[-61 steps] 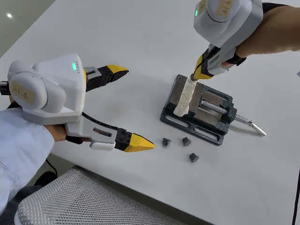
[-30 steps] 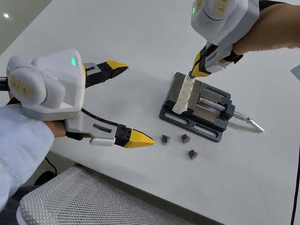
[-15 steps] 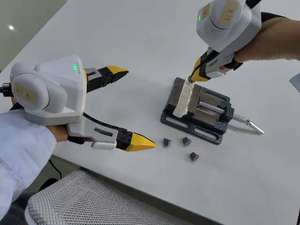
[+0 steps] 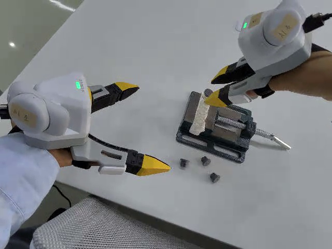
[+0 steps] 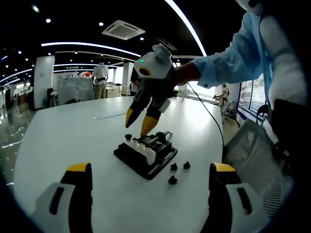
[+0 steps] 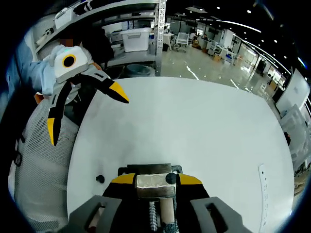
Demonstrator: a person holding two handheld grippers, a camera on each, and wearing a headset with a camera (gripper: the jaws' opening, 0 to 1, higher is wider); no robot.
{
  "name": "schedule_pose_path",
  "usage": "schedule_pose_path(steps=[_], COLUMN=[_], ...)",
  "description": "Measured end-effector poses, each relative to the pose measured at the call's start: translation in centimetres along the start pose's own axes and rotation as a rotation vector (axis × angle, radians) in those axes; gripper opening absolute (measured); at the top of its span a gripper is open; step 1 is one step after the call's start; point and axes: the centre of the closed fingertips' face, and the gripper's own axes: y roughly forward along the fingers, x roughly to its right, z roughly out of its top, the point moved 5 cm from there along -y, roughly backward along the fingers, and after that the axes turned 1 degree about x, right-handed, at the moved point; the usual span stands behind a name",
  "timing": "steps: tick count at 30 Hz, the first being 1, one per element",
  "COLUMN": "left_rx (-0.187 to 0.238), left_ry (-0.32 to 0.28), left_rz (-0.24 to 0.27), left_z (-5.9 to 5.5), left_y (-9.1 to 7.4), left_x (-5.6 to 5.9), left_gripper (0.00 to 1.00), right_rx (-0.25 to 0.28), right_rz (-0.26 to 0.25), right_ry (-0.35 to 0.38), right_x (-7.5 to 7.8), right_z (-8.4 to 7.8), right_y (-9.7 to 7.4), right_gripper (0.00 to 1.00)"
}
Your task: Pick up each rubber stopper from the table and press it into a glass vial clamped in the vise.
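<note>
Both empty: left tongs [image 4: 151,127] wide open, right tongs [image 4: 210,92] parted above vise [image 4: 213,143].

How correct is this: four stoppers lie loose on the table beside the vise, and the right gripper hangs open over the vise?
Wrong in the count: the head view shows three stoppers, not four, loose on the table beside the vise. The right gripper does hang open over it.

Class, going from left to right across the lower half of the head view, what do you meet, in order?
left gripper → first rubber stopper → second rubber stopper → third rubber stopper → vise screw tip. The vise and right gripper overlap these, so they are left out.
</note>
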Motion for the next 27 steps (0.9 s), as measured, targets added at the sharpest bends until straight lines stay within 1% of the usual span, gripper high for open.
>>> schedule_pose_path(steps=[2, 5, 8, 9, 11, 13, 15, 17, 20, 22, 27], left_rx=[0.004, 0.005, 0.004, 0.010, 0.015, 0.015, 0.014, 0.011, 0.010, -0.001, -0.006], left_ry=[-0.003, -0.001, 0.003, 0.006, 0.009, 0.001, 0.004, 0.004, 0.010, 0.009, 0.016], left_rz=[-0.001, -0.002, -0.010, -0.015, -0.017, -0.019, -0.021, -0.023, -0.026, -0.027, -0.026], left_z=[0.2, 0.4, 0.6, 0.7, 0.8, 0.8, 0.8, 0.8, 0.8, 0.7, 0.8], left_y=[0.0, 0.0, 0.1, 0.1, 0.1, 0.0, -0.2, -0.3, -0.5, -0.6, -0.7], left_x=[-0.1, -0.1, 0.0, 0.1, 0.1, 0.2, 0.4, 0.5, 0.7, 0.7, 0.7], left_gripper=[0.99, 0.99, 0.99, 0.99, 0.99, 0.99, 0.99, 0.99, 0.99, 0.99, 0.99], right_rx=[0.040, 0.076, 0.109, 0.119, 0.136, 0.149, 0.182, 0.198, 0.211, 0.209, 0.201], right_rz=[-0.008, -0.031, -0.041, -0.045, -0.053, -0.069, -0.080, -0.091, -0.097, -0.108, -0.119], right_ry=[0.031, 0.048, 0.072, 0.083, 0.091, 0.099, 0.124, 0.149, 0.182, 0.190, 0.217], right_x=[-0.9, -2.0, -3.1, -3.5, -4.0, -4.4, -4.9, -5.5, -6.4, -7.2, -8.9], right_z=[-0.2, -0.6, -1.1, -1.3, -1.6, -2.0, -2.3, -2.8, -3.8, -4.7, -6.1], right_y=[-0.4, -1.0, -1.2, -1.3, -1.3, -1.5, -1.6, -1.6, -1.4, -1.2, -0.9], right_gripper=[0.31, 0.34, 0.35, 0.38, 0.42, 0.43, 0.44, 0.46, 0.47, 0.47, 0.44])
